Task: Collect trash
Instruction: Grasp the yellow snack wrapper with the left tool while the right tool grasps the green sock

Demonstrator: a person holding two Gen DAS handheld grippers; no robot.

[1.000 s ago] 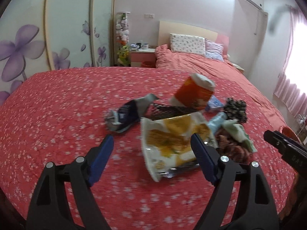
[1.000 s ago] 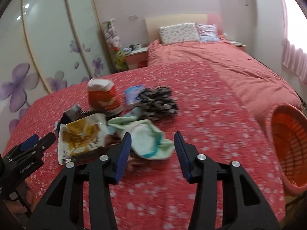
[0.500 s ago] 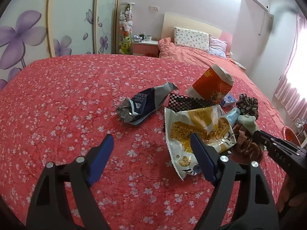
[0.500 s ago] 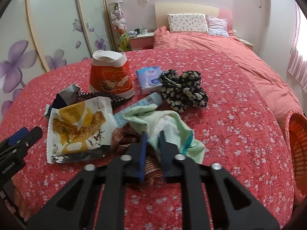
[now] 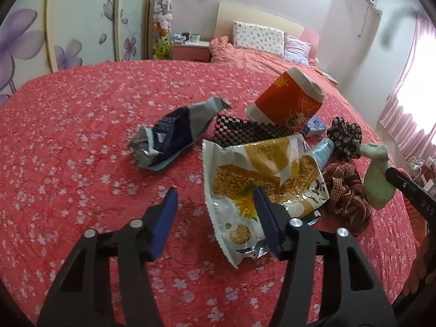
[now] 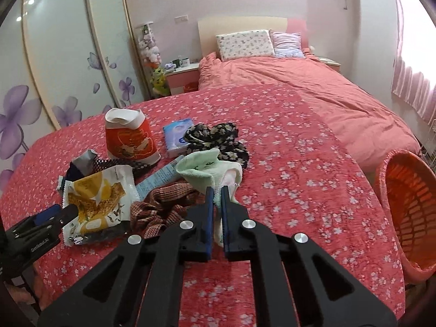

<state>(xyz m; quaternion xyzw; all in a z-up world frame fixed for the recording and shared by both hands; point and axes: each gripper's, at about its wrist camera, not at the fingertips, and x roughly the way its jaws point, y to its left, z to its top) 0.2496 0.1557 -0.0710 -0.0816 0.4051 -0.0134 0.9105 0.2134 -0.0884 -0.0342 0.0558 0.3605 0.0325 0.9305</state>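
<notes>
A pile lies on the red flowered cover (image 5: 81, 136): a white-and-yellow snack wrapper (image 5: 261, 174), a crumpled dark wrapper (image 5: 174, 133), an upturned orange paper cup (image 5: 288, 103), a blue tube (image 5: 323, 150) and cloth items. My left gripper (image 5: 215, 204) is open, its right finger over the snack wrapper's lower edge. My right gripper (image 6: 216, 190) is shut on a pale green sock (image 6: 207, 169) and lifts it off the pile; the sock also shows in the left wrist view (image 5: 377, 179).
An orange laundry basket (image 6: 408, 207) stands beside the surface at the right. A blue tissue pack (image 6: 177, 136), a black flowered scrunchie (image 6: 218, 139), a brown checked cloth (image 6: 163, 204) and a black mesh piece (image 5: 245, 133) lie in the pile. A bed (image 6: 299, 81) is behind.
My right gripper closed on the pale green sock and raised it from the pile. My left gripper narrowed a little and moved in over the snack wrapper's lower edge.
</notes>
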